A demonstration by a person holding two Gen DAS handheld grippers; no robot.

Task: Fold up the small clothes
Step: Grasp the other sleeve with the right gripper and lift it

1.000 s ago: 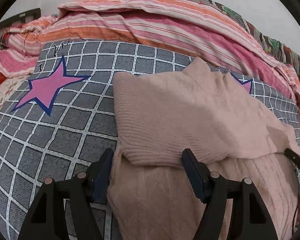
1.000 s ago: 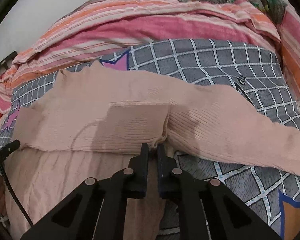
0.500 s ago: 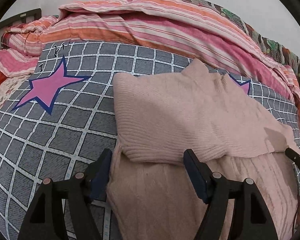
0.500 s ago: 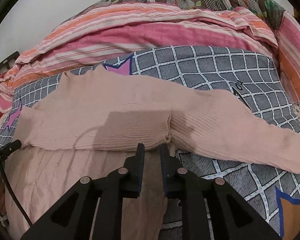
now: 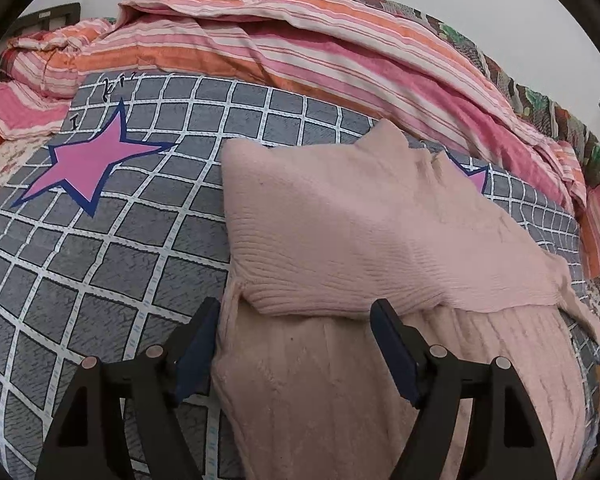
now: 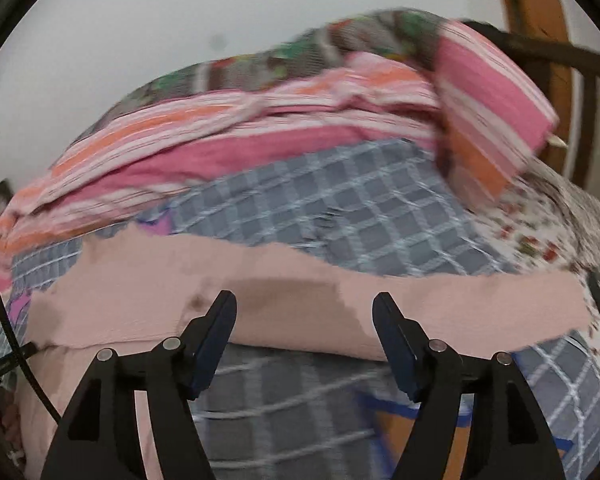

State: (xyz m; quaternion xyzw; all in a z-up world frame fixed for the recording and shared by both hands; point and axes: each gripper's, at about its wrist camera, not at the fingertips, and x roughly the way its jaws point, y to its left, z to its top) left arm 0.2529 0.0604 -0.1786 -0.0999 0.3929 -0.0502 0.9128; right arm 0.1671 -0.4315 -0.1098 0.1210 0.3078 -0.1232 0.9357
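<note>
Nearest the lens in the right wrist view, the right tool [image 6: 304, 312] is seen with its jaws spread wide and nothing between them; half a second ago they were nearly closed at the sweater's folded edge, so the fabric has been let go. The view is blurred, and the tool has been swung to the right, over the outstretched sleeve [image 6: 480, 300] that lies across the checked bedsheet [image 6: 340, 208].

In the left wrist view, the left tool [image 5: 296, 320] is held wide apart, as in the earlier frames, with one finger [image 5: 198, 344] at the sweater's left edge and the other [image 5: 392, 348] over its lower body. Nothing is gripped by it.

Just beyond the fingers, the pink sweater [image 5: 360, 220] lies flat on the bed, its left side already folded in over the body, the ribbed fold edge running across in front of the tool. Farther off, a pink star [image 5: 88, 160] is printed on the sheet, and a striped blanket [image 5: 300, 48] is heaped along the wall.

The release suggests the first fold is judged finished. The right sleeve is probably the next part to be taken up and folded in.
</note>
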